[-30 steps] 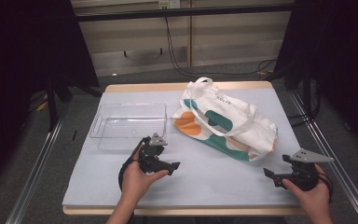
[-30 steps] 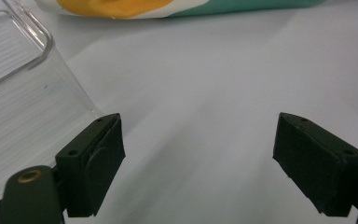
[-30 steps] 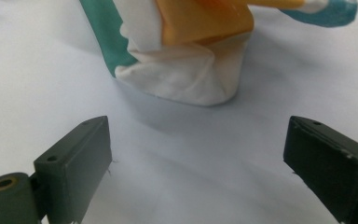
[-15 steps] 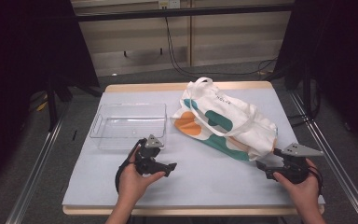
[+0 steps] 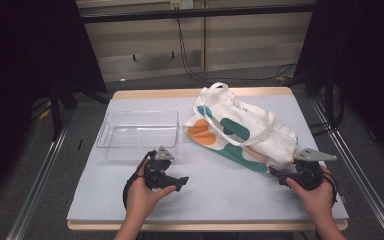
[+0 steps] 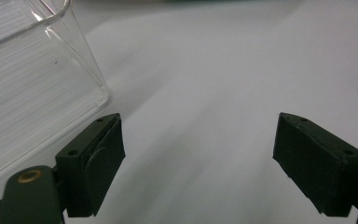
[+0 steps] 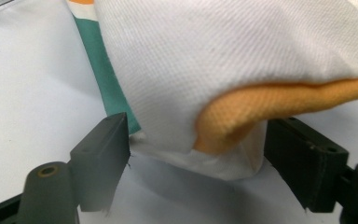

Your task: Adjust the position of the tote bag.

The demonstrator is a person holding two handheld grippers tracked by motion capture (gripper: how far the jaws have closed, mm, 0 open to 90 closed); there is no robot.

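A white cloth tote bag (image 5: 240, 130) with teal, orange and grey shapes lies on the right half of the table. My right gripper (image 5: 276, 173) is at its near right corner. In the right gripper view the bag's corner (image 7: 242, 56) sits between the jaws of the right gripper (image 7: 198, 158). The jaws have just been closing and are open, with the cloth filling the gap but not pinched. My left gripper (image 5: 182, 181) rests low on the table, just in front of a clear plastic tray (image 5: 137, 135). The left gripper (image 6: 198, 158) is open and holds nothing, with the tray's corner (image 6: 23, 84) beside its left jaw.
The pale grey table top (image 5: 220, 200) has a wooden edge. Metal rails run along the floor on both sides. Dark curtains hang left and right, and cables trail on the floor behind the table.
My right hand has slid left towards the bag until its corner sits between the jaws. The left hand has barely moved.
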